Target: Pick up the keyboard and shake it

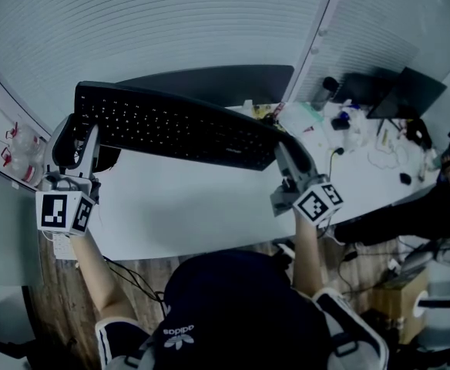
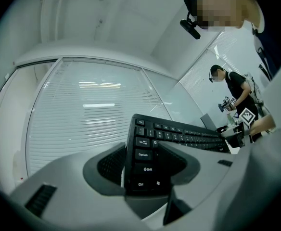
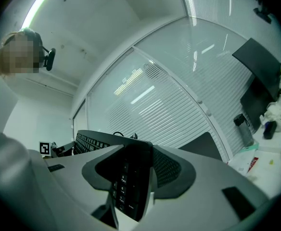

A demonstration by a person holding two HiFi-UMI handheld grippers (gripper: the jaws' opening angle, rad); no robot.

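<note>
A long black keyboard [image 1: 175, 126] hangs in the air above the white desk [image 1: 194, 206], held by both ends and tilted so its keys face me. My left gripper [image 1: 86, 141] is shut on the keyboard's left end; in the left gripper view the keyboard [image 2: 147, 153] sits clamped between the grey jaws with its Ctrl and Shift keys nearest. My right gripper [image 1: 283, 156] is shut on the right end; in the right gripper view the keyboard [image 3: 131, 177] stands edge-on between the jaws.
A dark monitor [image 1: 217, 79] stands behind the keyboard against the blinds. The desk's right part is cluttered with a bottle [image 1: 325, 91], a laptop [image 1: 406, 91] and cables. Another person [image 2: 234, 88] with grippers stands at the right. Bottles [image 1: 21, 149] sit at the far left.
</note>
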